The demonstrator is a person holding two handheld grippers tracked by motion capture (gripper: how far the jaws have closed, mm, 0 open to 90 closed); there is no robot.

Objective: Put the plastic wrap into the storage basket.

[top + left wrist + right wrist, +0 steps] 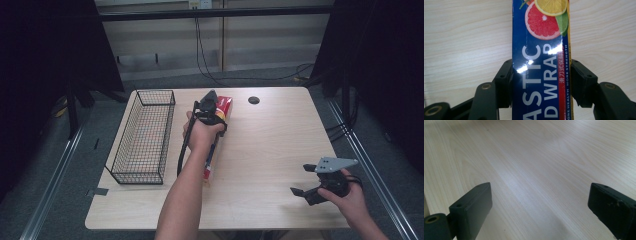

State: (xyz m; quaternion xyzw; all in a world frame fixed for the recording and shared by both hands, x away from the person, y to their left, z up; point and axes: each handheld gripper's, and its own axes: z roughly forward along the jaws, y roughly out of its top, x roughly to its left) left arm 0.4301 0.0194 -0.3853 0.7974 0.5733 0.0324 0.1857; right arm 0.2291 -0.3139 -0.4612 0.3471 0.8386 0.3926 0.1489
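A long blue plastic wrap box (540,50) printed with citrus slices is clamped between the pads of my left gripper (541,77), which press on its two long sides. From above, the box (225,106) lies lengthwise near the table's middle, its red and yellow end pointing away, and the left gripper (209,112) sits over its far part, held by a hand. My right gripper (300,179) rests near the front right corner of the table. Its jaws stand wide apart, with bare wood between the fingers (476,202).
A black wire basket (145,135) stands along the left side of the light wooden table (270,150), just left of the box. A round black cable hole (254,100) sits at the far middle. Dark curtains flank the table.
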